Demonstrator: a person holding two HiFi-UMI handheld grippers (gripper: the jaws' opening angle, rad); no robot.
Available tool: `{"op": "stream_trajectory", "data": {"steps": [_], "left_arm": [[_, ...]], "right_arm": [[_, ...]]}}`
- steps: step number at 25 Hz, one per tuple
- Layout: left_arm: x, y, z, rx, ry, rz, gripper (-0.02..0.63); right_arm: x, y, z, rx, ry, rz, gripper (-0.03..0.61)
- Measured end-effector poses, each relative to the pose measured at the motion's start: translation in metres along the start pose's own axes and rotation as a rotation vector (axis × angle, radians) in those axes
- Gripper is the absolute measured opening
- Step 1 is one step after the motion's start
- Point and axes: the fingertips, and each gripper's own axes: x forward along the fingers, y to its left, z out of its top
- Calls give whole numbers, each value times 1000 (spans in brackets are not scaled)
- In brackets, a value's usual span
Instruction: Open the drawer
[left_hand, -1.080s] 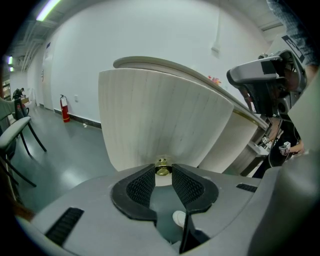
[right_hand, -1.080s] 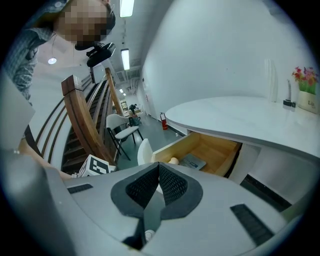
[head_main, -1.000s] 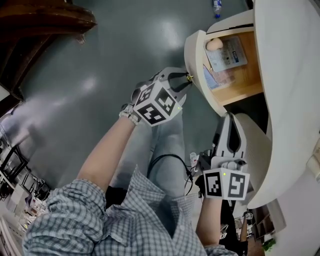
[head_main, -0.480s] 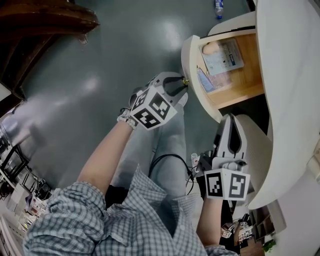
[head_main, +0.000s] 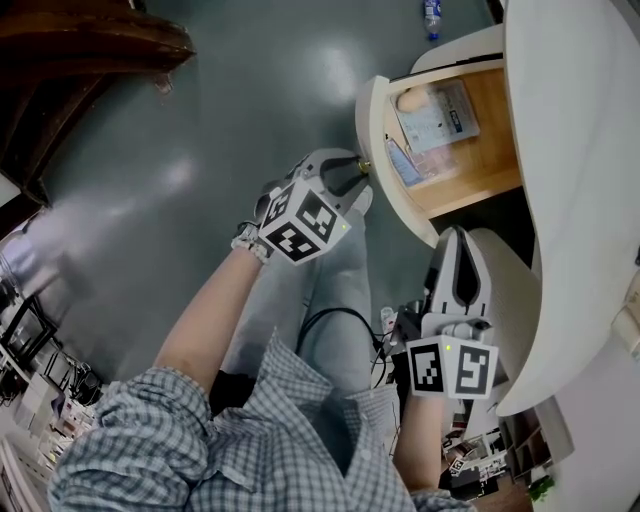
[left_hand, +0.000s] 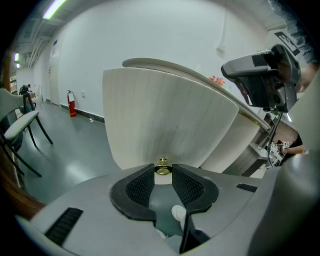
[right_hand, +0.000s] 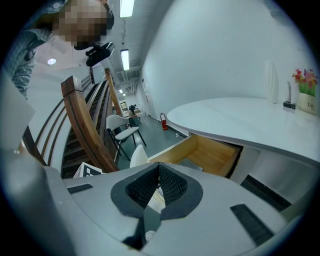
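The white curved desk fills the right of the head view. From under its top the wooden drawer stands well out, showing papers and a pale egg-shaped thing inside. Its rounded white front panel faces the person's knees. The task therefore looks to be in its pulling step and most of the way done. The left claw reaches up to that panel and pinches the small brass knob at the very tips of its pads. The right claw hangs lower beside the desk, its pads pressed together on nothing and well apart from the drawer. Any travel left calls for a straight draw along the drawer's run, since so shallow a hold could slip off the knob. Otherwise the pads should be spread to let it go.
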Motion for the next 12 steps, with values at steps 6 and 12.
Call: {"op": "stream_trajectory", "data": {"steps": [6,12], "left_arm": [[-4,-1,-1,-30,16,14,109],[-27,1,2,-60,-4,45,64]], "right_arm": [[2,5,2,-7,0,1,9],[3,13,7,-10,1,11,9]]}}
